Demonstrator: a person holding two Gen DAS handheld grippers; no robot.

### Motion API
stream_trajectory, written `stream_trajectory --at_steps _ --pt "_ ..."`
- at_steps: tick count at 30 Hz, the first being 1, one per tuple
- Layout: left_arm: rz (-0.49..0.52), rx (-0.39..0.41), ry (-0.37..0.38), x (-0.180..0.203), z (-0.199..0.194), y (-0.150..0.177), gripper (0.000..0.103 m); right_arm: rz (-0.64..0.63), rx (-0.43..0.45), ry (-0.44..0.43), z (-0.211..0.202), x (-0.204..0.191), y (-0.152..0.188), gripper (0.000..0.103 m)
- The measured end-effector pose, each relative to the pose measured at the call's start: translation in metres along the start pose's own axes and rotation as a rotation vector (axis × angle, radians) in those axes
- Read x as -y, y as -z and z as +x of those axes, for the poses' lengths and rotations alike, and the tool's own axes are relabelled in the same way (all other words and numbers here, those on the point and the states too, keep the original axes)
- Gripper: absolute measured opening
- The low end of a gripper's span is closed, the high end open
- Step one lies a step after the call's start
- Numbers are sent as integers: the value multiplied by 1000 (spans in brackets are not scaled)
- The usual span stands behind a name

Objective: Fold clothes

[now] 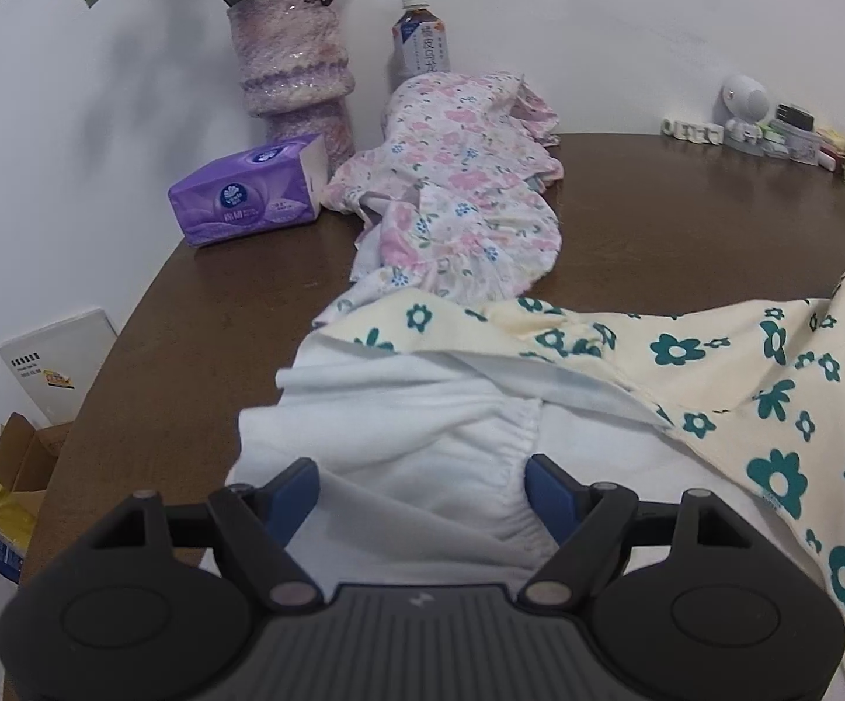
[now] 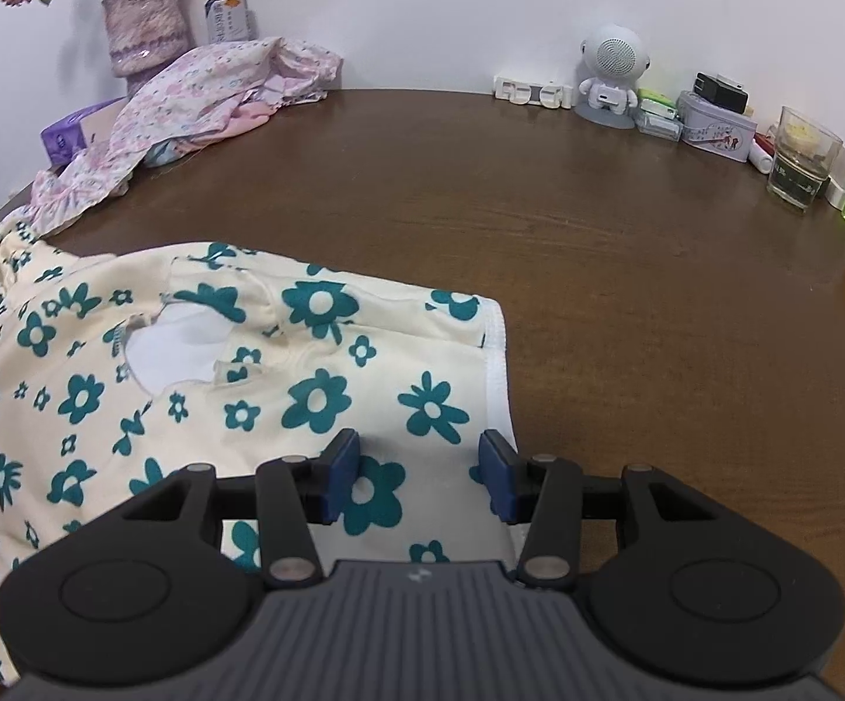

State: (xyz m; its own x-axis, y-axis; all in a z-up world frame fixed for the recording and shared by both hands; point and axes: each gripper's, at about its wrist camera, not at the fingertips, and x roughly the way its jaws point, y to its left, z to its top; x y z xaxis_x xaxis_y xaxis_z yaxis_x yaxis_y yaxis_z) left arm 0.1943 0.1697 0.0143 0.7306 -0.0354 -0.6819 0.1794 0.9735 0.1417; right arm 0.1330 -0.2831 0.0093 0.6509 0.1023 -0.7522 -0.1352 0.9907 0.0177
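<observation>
Left tongs point(image 1: 422, 488) gaped over the garment's point(image 1: 714, 362) limp white lining; right tongs point(image 2: 419, 476) stood parted above its hem point(image 2: 495, 362), the likeliest grip.

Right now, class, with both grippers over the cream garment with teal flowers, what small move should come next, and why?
Probably lower and close the left gripper on the white gathered edge between its open fingers. The right gripper also stands open over the cream garment, near its hemmed side, so nothing is gripped yet and no fold can start.
</observation>
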Motion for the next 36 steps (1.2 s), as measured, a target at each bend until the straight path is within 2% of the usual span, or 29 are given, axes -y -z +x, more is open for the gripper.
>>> stream_trajectory --at_steps 11,13,14,15,16,19,21,26,30,36 --pt "-71 20 -5 -4 12 -6 79 18 23 7 12 6 -8 47" --pt "-100 25 2 -5 6 -3 79 60 27 6 7 4 -6 53" --pt "-132 32 14 -8 2 0 84 71 41 0 1 1 -3 59" --pt "-171 39 30 -10 -4 2 87 81 57 -7 -5 -1 -1 70" --pt "-212 45 46 -12 -9 4 92 83 77 -16 -12 -5 2 73" --pt "-307 70 112 -15 -29 13 98 89 123 -49 -32 -16 11 87" --pt "-333 77 149 -10 -42 18 101 95 148 -66 -42 -22 16 102" --pt "-338 87 209 17 -66 34 101 117 191 -64 -54 -38 30 103" --pt "-349 83 244 41 -70 51 102 135 205 -62 -53 -45 46 103" --pt "-380 132 250 60 -84 69 103 144 246 -67 -61 -53 74 103"
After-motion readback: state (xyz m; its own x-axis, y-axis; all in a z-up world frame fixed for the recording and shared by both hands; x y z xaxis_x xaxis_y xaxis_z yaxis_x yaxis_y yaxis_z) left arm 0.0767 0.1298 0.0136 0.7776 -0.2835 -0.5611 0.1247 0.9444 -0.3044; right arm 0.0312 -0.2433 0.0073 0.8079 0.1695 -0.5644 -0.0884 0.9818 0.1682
